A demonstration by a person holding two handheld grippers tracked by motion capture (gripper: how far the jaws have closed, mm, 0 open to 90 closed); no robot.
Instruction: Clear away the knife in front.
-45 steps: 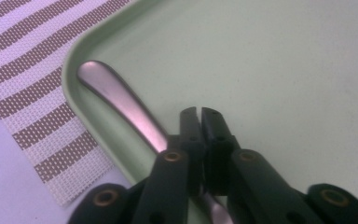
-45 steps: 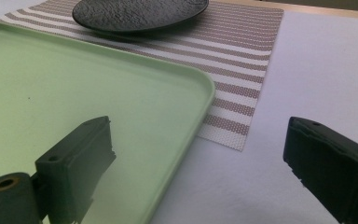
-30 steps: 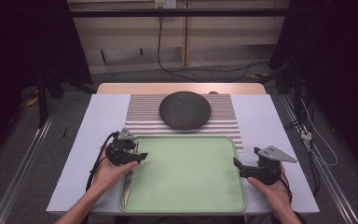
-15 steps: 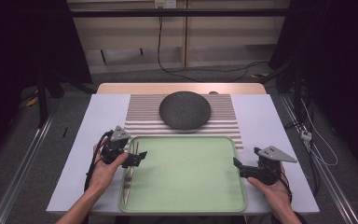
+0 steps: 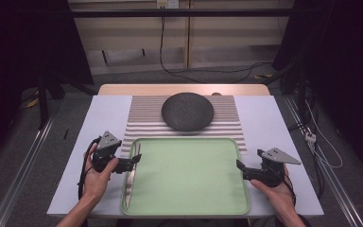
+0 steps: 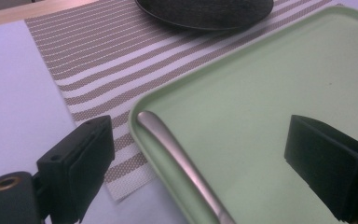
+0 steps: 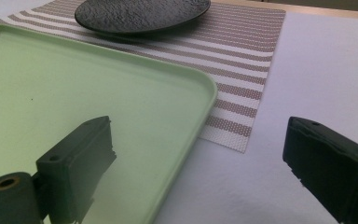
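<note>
A light green tray point(image 5: 189, 189) lies at the table's near edge. A slim metal utensil point(image 5: 130, 182) rests just inside its left rim, handle end pointing away from me. My left gripper point(image 5: 133, 161) hovers at that rim. Its jaws have just been opening and now stand wide, straddling the utensil's handle point(image 6: 177, 149) without touching it. At the tray's right edge my right gripper point(image 5: 239, 166) is open too, one jaw over the tray point(image 7: 74, 84) and one over the white table, nothing between them.
A dark round plate point(image 5: 187, 111) sits on a striped placemat point(image 5: 144, 124) behind the tray. The mat's near edge tucks under the tray's far rim. White table surface point(image 5: 99, 118) lies on both sides. A cable trails from each gripper.
My left gripper has drawn back leftward from over the tray's left side and its jaws have spread wider. The utensil stays lying in the tray. The right gripper has not moved.
</note>
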